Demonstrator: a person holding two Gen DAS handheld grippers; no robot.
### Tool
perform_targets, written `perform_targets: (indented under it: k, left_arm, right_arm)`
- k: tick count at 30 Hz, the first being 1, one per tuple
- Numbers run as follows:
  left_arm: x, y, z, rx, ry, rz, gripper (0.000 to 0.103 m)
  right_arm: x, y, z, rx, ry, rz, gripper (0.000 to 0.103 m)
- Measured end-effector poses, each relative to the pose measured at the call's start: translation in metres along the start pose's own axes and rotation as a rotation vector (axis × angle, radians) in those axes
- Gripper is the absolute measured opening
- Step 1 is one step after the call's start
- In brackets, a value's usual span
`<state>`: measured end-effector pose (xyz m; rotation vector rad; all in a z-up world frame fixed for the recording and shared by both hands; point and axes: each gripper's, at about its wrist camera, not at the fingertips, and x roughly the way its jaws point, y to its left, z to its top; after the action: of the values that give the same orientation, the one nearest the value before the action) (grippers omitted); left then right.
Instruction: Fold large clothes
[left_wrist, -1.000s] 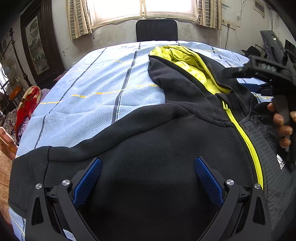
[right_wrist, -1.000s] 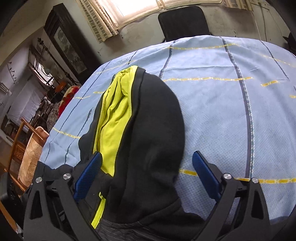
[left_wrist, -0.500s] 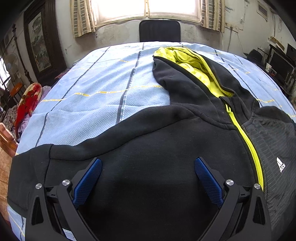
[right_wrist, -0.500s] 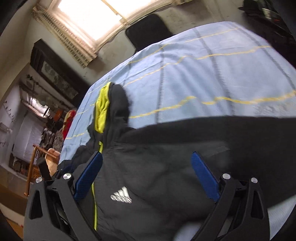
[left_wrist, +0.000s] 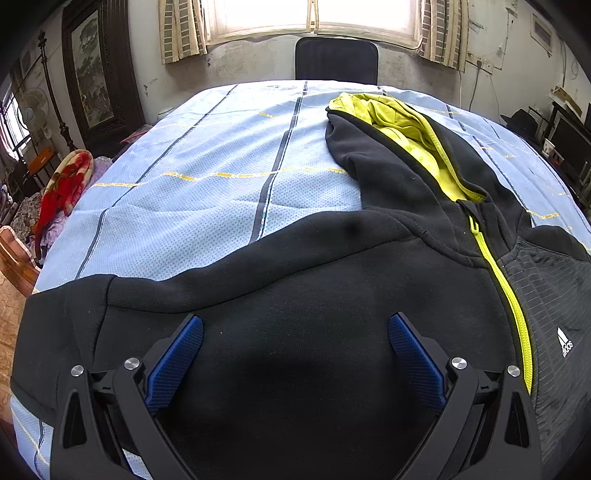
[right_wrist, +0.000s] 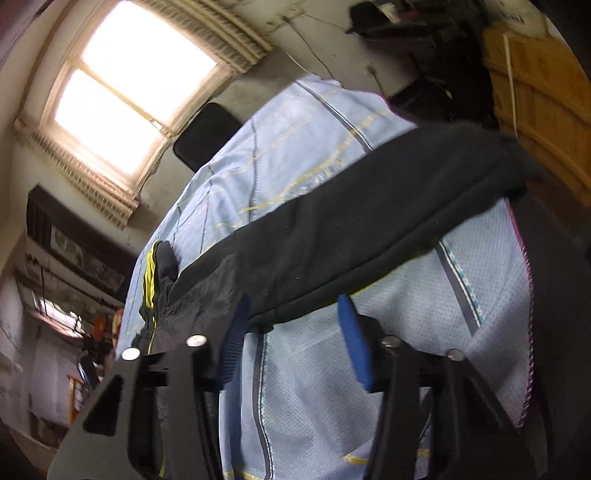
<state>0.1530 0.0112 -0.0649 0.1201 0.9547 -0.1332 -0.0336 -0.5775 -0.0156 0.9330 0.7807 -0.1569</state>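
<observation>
A black hoodie (left_wrist: 332, 277) with a yellow-green zipper (left_wrist: 506, 288) and hood lining (left_wrist: 399, 122) lies face up on a light blue bedspread (left_wrist: 221, 177). My left gripper (left_wrist: 295, 319) hovers open over the hoodie's left chest panel, with nothing pinched. In the tilted, blurred right wrist view, the hoodie's right sleeve (right_wrist: 369, 206) stretches across the bedspread (right_wrist: 406, 295). My right gripper (right_wrist: 291, 301) is at the sleeve's near edge. Its jaws are closing, half narrowed, with the sleeve hem just at the tips and the pads apart from it.
A black chair (left_wrist: 336, 61) stands at the far end of the bed under a bright window. A red floral blanket (left_wrist: 62, 184) and wooden furniture (left_wrist: 14, 258) are at the left. A cluttered desk (left_wrist: 569, 140) is at the right, and a wooden cabinet (right_wrist: 546, 92) stands beyond the sleeve's cuff.
My right gripper swept from the hood across the chest logo to the right sleeve, rolling as it went, and its jaws narrowed. It left the left wrist view. The left gripper stayed put.
</observation>
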Motion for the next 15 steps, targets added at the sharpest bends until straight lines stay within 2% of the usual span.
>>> perform_targets:
  k: [2,3,9,15]
  left_arm:
    - [0.000,-0.001,0.000,0.000,0.000,0.001,0.100]
    - [0.000,0.000,0.000,0.000,0.000,0.000,0.100]
    - [0.001,0.000,0.000,0.000,0.000,-0.001,0.100]
    - [0.001,0.000,0.000,0.000,0.000,-0.001,0.100]
  right_arm:
    - [0.007,-0.012,0.007,0.086,-0.013,-0.035,0.032]
    - [0.008,-0.017,0.009,0.114,-0.021,-0.063,0.031]
    - [-0.001,-0.030,0.012,0.192,-0.119,-0.184,0.030]
    - [0.002,-0.041,0.024,0.254,-0.156,-0.177,0.032]
